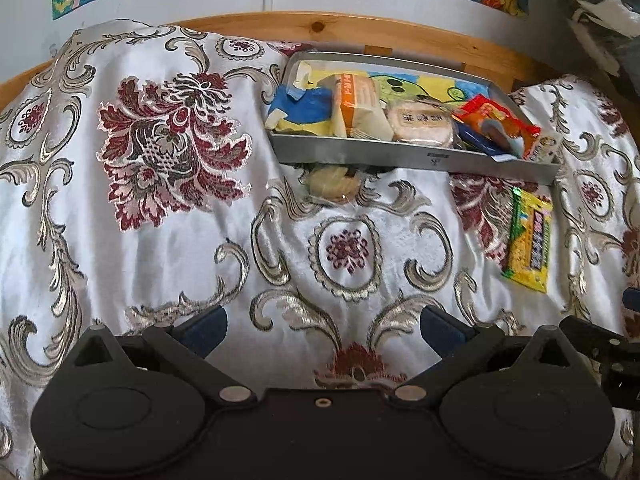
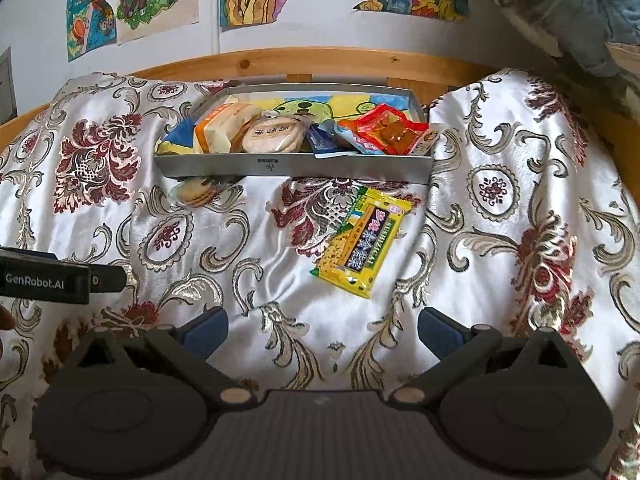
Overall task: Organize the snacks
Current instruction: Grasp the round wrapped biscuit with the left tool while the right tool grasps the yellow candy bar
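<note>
My left hand-held gripper (image 1: 323,330) hangs over the patterned cloth (image 1: 168,240) with its blue-padded fingers (image 1: 204,330) spread wide apart; nothing sits between them and they touch nothing. My right hand-held gripper (image 2: 322,330) is the same: jaws fully apart, empty, above the cloth. In the right wrist view I can see part of the left tool's black body at the left edge.

Ahead of both, the grey metal tray (image 2: 294,168) rests on the cloth near a wooden rail (image 2: 320,62). Inside it I make out an orange-and-white packet (image 2: 218,130), a round wrapped cake (image 2: 276,134) just beside it, a blue wrapper (image 2: 324,142) and a red packet (image 2: 386,126) toward the right end, all crowded along the tray's near wall.

Two snacks lie outside the tray. A yellow snack bar (image 2: 362,242) lies flat on the cloth in front of the tray's right half, well ahead of my right jaws. A clear-wrapped biscuit pack (image 2: 196,194) sits just against the tray's near wall at its left end, partly tucked under the edge.

Colourful drawings (image 2: 132,4) hang on the wall behind.
</note>
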The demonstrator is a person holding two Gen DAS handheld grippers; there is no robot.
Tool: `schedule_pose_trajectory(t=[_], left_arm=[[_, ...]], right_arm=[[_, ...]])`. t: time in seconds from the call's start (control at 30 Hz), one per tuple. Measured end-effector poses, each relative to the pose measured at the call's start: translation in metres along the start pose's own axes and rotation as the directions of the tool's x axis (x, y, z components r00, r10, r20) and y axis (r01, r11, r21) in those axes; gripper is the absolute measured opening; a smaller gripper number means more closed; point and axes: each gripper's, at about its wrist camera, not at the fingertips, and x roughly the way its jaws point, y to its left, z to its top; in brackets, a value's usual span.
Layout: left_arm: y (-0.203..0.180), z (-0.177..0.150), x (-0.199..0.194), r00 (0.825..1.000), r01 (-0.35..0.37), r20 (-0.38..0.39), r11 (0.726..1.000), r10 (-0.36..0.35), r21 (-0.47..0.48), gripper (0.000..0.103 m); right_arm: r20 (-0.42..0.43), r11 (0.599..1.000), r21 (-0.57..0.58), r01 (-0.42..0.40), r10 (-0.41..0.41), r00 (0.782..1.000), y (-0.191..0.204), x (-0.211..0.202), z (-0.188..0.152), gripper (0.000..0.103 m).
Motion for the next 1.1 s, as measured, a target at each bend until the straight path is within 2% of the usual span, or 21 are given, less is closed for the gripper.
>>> schedule_pose_trajectory(t=[0.2, 0.43, 0.57, 0.8, 0.97, 1.1], left_arm=[[0.003, 0.017, 0.022, 1.000, -0.003, 0.017, 1.000, 0.004, -0.021, 0.102], [-0.001, 0.037, 0.044, 0.997, 0.017, 0.074, 1.000, -0.018, 0.018, 0.102], [-0.007, 0.050, 0.061, 0.997, 0.022, 0.079, 0.999, -0.025, 0.042, 0.102], [-0.012, 0.076, 0.093, 0.991, 0.049, 0.115, 0.992, -0.062, 0.112, 0.102], [-0.010, 0.085, 0.113, 0.991, 0.059, 0.109, 0.980, -0.081, 0.188, 0.102], [-0.007, 0.086, 0.125, 0.988, 0.107, 0.091, 0.976, -0.126, 0.190, 0.102]], right_arm=[[0.005, 1.000, 0.019, 0.004, -0.004, 1.000, -0.007, 0.020, 0.014, 0.103], [0.017, 0.997, 0.075, -0.001, 0.000, 1.000, -0.019, 0.053, 0.030, 0.103], [0.055, 0.994, 0.102, -0.038, 0.033, 0.998, -0.028, 0.070, 0.035, 0.103], [0.064, 0.984, 0.163, -0.073, 0.064, 0.996, -0.043, 0.098, 0.036, 0.103], [0.053, 0.978, 0.198, -0.069, 0.059, 0.997, -0.048, 0.116, 0.036, 0.103], [0.039, 0.972, 0.215, -0.095, 0.089, 0.995, -0.045, 0.128, 0.032, 0.093]])
